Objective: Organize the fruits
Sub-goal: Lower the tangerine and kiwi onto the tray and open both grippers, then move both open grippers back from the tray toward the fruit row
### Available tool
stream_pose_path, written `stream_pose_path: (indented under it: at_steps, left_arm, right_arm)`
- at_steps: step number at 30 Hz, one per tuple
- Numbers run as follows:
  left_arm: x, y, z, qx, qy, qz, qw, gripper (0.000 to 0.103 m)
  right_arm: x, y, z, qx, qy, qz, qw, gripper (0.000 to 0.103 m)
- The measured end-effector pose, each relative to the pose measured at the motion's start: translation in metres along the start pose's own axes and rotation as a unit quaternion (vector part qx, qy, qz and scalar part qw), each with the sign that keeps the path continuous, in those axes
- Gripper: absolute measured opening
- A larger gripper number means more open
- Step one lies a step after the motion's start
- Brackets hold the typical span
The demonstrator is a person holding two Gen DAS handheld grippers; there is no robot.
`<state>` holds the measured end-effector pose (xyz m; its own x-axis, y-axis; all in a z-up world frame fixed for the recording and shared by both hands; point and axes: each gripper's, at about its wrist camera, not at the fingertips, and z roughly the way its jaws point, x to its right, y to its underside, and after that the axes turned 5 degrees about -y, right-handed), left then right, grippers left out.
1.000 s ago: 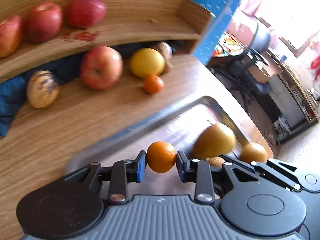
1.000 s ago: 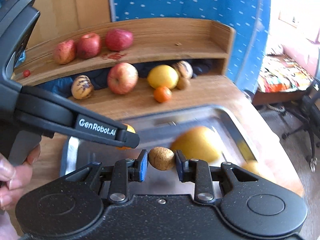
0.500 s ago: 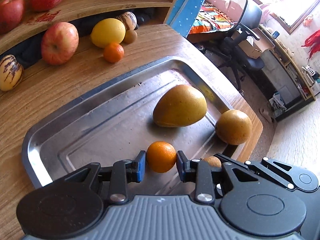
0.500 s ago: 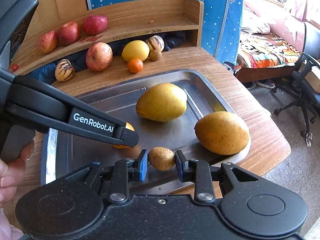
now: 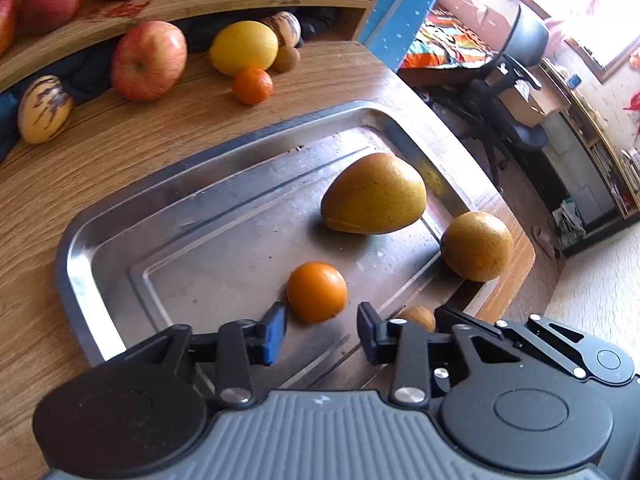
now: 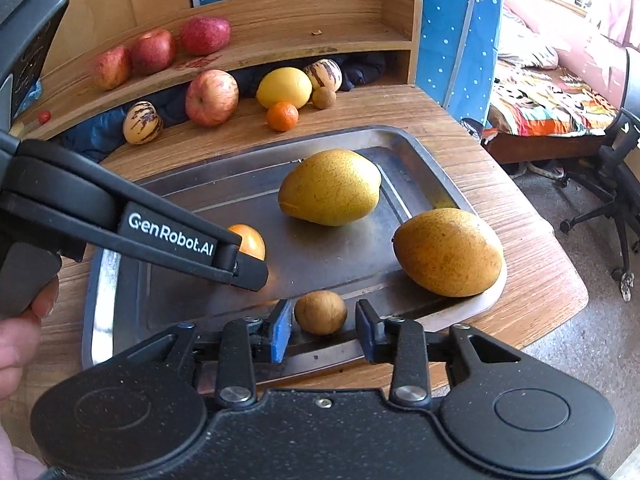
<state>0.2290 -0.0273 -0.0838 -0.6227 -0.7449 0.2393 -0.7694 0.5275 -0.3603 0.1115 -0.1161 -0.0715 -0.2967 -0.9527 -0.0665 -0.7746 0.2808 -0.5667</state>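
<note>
A steel tray (image 5: 100, 240) (image 6: 420, 156) lies on the wooden table. On it rests a small orange (image 5: 317, 291) (image 6: 252, 242), just ahead of my open left gripper (image 5: 322, 332), apart from both pads. A small brown kiwi-like fruit (image 6: 320, 312) (image 5: 416, 316) sits on the tray's near edge between the spread pads of my open right gripper (image 6: 322, 332), touching neither. Two large yellow-brown mangoes lie on the tray, one in the middle (image 6: 330, 187) (image 5: 374, 194), one on the right rim (image 6: 448, 252) (image 5: 477, 246).
Behind the tray lie an apple (image 6: 211, 97), a lemon-yellow fruit (image 6: 284, 87), a tangerine (image 6: 282, 116), two striped melons (image 6: 142, 122) and a small brown fruit (image 6: 323, 97). Three red apples (image 6: 154, 51) rest on the wooden shelf. A hand (image 6: 16, 332) holds the left gripper. The table edge drops off at right.
Both grippers have opened. The orange has left the left gripper's pads and the brown fruit has left the right gripper's pads; both now rest on the tray.
</note>
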Motion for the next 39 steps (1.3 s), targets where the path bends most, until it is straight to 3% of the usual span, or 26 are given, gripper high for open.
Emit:
stream_pose_path:
  at_steps: [2,4,6,9,12,16,23,32,39]
  left_arm:
    - [0.0,0.003,-0.005,0.006,-0.004,-0.007,0.9999,0.053]
    - [0.0,0.005,-0.01,0.012,-0.008,-0.014,0.9998,0.072]
    - [0.0,0.008,-0.017,0.02,-0.014,-0.019,0.9995,0.082]
    - [0.001,0.015,-0.027,0.025,-0.028,-0.022,0.9991,0.093]
    - [-0.002,0.025,-0.034,0.024,-0.041,-0.032,0.9984,0.1]
    - [-0.009,0.042,-0.044,0.024,-0.059,-0.051,0.9967,0.102]
    - [-0.026,0.079,-0.067,0.02,-0.098,-0.085,0.9913,0.102]
    - [-0.043,0.121,-0.083,-0.019,-0.145,-0.125,0.9812,0.102]
    - [-0.056,0.128,-0.086,-0.051,-0.172,-0.137,0.9741,0.102]
  right_arm:
    - [0.0,0.001,-0.005,0.004,0.002,-0.006,1.0,0.049]
    - [0.0,0.003,-0.01,0.007,0.0,-0.01,1.0,0.056]
    - [0.001,0.006,-0.015,0.009,-0.002,-0.013,1.0,0.067]
    - [0.003,0.012,-0.023,0.013,-0.004,-0.015,1.0,0.082]
    - [0.004,0.018,-0.03,0.015,-0.008,-0.019,1.0,0.09]
    - [0.004,0.026,-0.037,0.012,-0.012,-0.023,1.0,0.098]
    - [0.0,0.042,-0.05,0.013,-0.033,-0.039,0.999,0.102]
    - [-0.018,0.056,-0.056,0.004,-0.081,-0.057,0.995,0.102]
    - [-0.035,0.051,-0.056,0.0,-0.111,-0.079,0.991,0.102]
